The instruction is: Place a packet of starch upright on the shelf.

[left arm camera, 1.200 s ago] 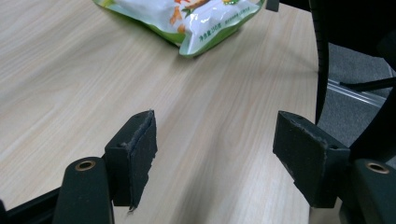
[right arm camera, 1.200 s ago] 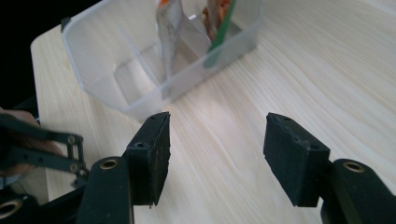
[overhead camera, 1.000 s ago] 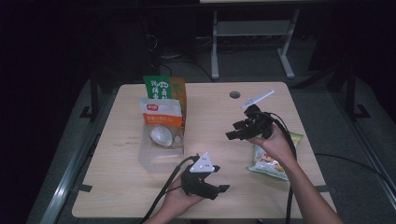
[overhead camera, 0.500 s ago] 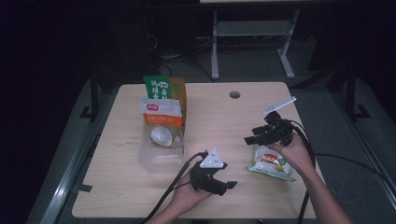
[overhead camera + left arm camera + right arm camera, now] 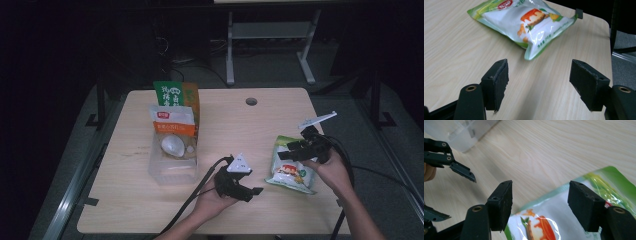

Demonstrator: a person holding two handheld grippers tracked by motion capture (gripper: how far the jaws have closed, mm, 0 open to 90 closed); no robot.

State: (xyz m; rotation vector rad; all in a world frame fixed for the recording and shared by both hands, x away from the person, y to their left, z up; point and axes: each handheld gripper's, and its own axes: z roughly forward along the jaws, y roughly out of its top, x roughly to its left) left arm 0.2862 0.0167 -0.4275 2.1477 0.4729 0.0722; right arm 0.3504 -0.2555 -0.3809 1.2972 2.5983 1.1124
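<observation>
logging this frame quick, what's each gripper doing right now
Left gripper: open, holding nothing, jaws apart above the bare table, facing the snack bag.
Right gripper: open, holding nothing, jaws spread over the bag's edge.

1. Wooden table (image 5: 280, 125), round hole (image 5: 251, 101) near far edge.
2. Clear plastic bin (image 5: 170, 167) on table's left side, w/ an orange-white packet (image 5: 172, 127) standing in it.
3. Green-orange box (image 5: 176, 95) upright just behind bin.
4. Green-white snack bag (image 5: 290, 167) lying flat, right side.
</observation>
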